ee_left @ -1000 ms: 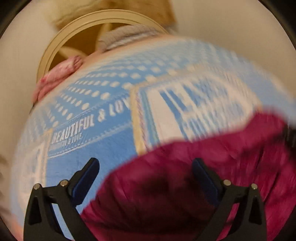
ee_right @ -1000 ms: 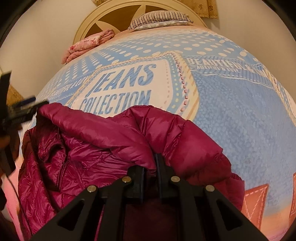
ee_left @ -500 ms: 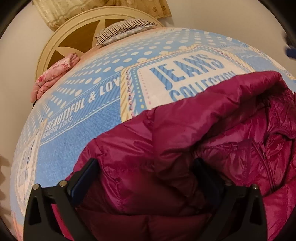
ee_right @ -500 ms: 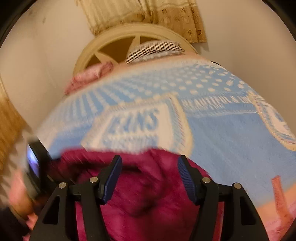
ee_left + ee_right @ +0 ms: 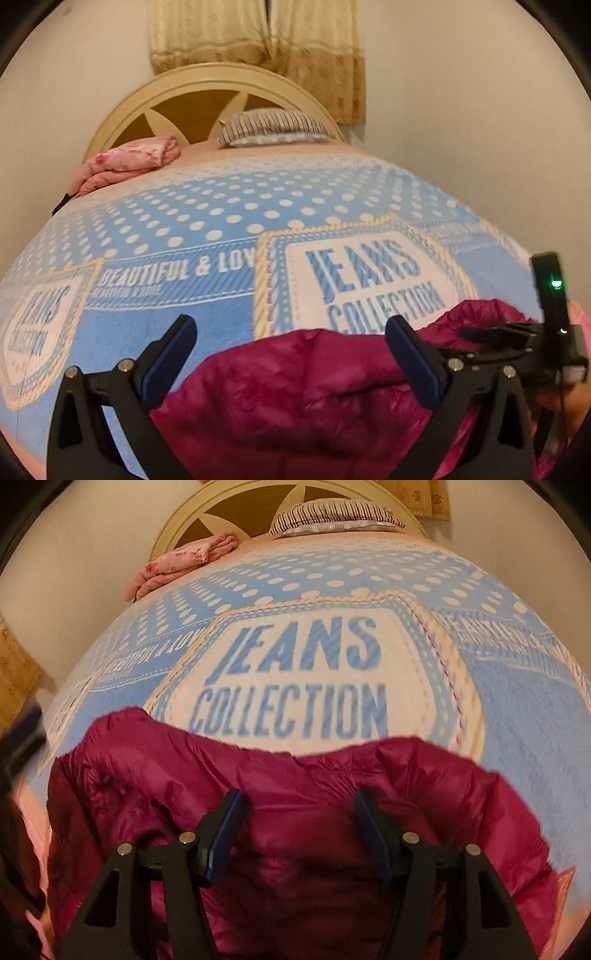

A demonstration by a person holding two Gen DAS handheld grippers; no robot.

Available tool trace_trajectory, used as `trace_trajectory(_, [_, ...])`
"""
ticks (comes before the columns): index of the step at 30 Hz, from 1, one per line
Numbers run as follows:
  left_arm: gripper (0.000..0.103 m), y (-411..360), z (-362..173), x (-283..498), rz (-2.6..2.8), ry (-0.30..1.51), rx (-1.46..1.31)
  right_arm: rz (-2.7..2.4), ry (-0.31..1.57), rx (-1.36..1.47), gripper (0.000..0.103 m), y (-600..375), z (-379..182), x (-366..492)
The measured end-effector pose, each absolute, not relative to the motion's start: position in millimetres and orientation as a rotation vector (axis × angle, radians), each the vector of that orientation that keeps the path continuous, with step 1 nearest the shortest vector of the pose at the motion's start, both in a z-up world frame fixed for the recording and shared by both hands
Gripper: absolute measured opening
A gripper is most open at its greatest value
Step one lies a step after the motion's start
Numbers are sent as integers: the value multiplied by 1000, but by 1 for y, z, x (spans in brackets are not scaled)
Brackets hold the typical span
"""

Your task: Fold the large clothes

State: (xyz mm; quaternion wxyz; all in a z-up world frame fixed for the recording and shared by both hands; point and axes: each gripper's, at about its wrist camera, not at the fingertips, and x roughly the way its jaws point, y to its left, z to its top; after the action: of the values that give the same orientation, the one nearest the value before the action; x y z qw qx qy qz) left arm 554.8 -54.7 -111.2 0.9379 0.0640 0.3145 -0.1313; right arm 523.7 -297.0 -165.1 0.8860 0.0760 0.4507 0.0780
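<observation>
Across the lower half of both wrist views lies the magenta puffer jacket (image 5: 303,812), bunched on the blue printed blanket (image 5: 207,229) that covers the bed, just below the "JEANS COLLECTION" patch. At lower left of the left wrist view, your left gripper (image 5: 290,350) stands with its jaws wide apart and nothing clamped; the jacket's rounded edge sits beneath and between them, though whether the pads brush the fabric is hard to tell. Further right in that view, your right gripper (image 5: 517,334) shows at the edge, side-on. In its own view the right gripper (image 5: 299,830) has its jaws parted above the jacket's middle, gripping nothing. You look to be between folds, with both hands free. Next you likely need a fresh hold: pick an outer edge or sleeve on each side, close on it, then bring it across the bulk.
</observation>
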Motion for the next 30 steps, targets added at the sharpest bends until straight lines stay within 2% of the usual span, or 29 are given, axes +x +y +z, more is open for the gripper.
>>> trace_trajectory(5, [103,-98,-175,569,-92,738,494,156,898,167,62,-299,-167,521])
trace_trajectory(11, [103,-77,-194,573,-146,793,374,174,831,146,62,-297,-177,514])
trace_trajectory(30, [103,-79,-197,574,-150,807,342,85,840,8,64,-277,-182,518])
